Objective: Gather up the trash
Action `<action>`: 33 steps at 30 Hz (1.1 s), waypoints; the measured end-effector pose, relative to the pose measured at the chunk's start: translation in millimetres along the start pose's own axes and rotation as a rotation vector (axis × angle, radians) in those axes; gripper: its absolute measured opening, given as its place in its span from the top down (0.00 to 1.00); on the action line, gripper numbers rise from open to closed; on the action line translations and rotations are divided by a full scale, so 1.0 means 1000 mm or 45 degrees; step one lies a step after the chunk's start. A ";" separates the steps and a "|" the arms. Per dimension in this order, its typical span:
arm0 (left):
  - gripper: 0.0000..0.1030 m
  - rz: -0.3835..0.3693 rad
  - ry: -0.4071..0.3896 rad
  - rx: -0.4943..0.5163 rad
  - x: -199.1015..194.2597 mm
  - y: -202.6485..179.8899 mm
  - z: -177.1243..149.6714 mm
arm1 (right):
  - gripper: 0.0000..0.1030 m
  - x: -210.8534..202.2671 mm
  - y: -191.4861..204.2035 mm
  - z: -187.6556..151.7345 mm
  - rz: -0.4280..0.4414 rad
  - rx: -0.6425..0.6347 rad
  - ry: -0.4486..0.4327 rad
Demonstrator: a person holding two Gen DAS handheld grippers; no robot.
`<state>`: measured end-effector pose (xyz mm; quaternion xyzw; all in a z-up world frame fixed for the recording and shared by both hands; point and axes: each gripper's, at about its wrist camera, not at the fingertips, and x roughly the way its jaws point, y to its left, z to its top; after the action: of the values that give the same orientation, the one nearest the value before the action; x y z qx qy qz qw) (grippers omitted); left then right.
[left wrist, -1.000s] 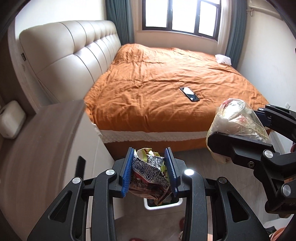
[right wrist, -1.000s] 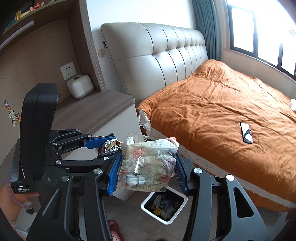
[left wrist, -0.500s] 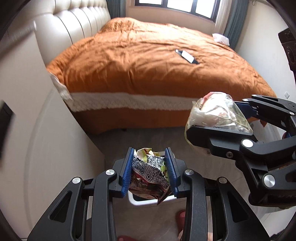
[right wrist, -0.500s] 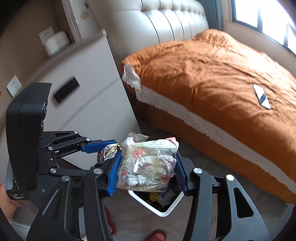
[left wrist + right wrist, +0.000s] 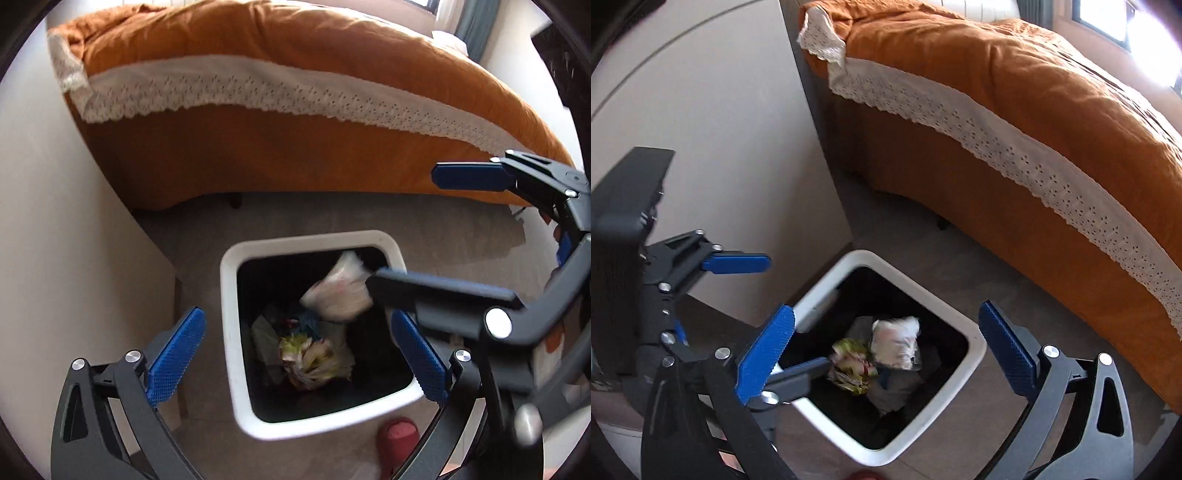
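A white-rimmed bin [image 5: 236,343] with a dark inside stands on the floor, also in the right wrist view [image 5: 975,354]. The crumpled snack wrapper [image 5: 310,356] lies inside it, also in the right wrist view [image 5: 851,363]. The clear plastic bag of trash [image 5: 338,290] is blurred, inside the bin's mouth, also in the right wrist view [image 5: 895,343]. My left gripper [image 5: 295,354] is open and empty above the bin. My right gripper [image 5: 886,350] is open and empty above it too, and shows at the right of the left wrist view [image 5: 421,229].
The bed [image 5: 295,110] with an orange cover and white lace trim stands just behind the bin. A pale cabinet side [image 5: 55,240] rises at the left. A red slipper [image 5: 397,434] lies on the floor by the bin's near rim.
Both grippers have tilted down over the bin and opened. The wrapper and the plastic bag have dropped out of them into the bin.
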<state>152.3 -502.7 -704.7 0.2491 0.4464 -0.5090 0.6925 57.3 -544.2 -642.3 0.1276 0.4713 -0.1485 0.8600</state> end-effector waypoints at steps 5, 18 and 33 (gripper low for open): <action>0.04 0.004 -0.004 -0.019 -0.013 0.003 -0.001 | 0.03 -0.005 0.001 0.002 -0.012 0.002 0.028; 0.04 0.042 -0.132 -0.063 -0.146 -0.011 0.057 | 0.03 -0.124 0.015 0.070 -0.037 0.021 -0.101; 0.04 0.098 -0.354 -0.153 -0.359 -0.038 0.117 | 0.03 -0.332 0.038 0.145 -0.064 0.050 -0.409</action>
<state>130.3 -437.0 -331.8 0.1511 0.3660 -0.4841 0.7803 13.3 -516.0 -281.7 0.1072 0.3276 -0.1975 0.9177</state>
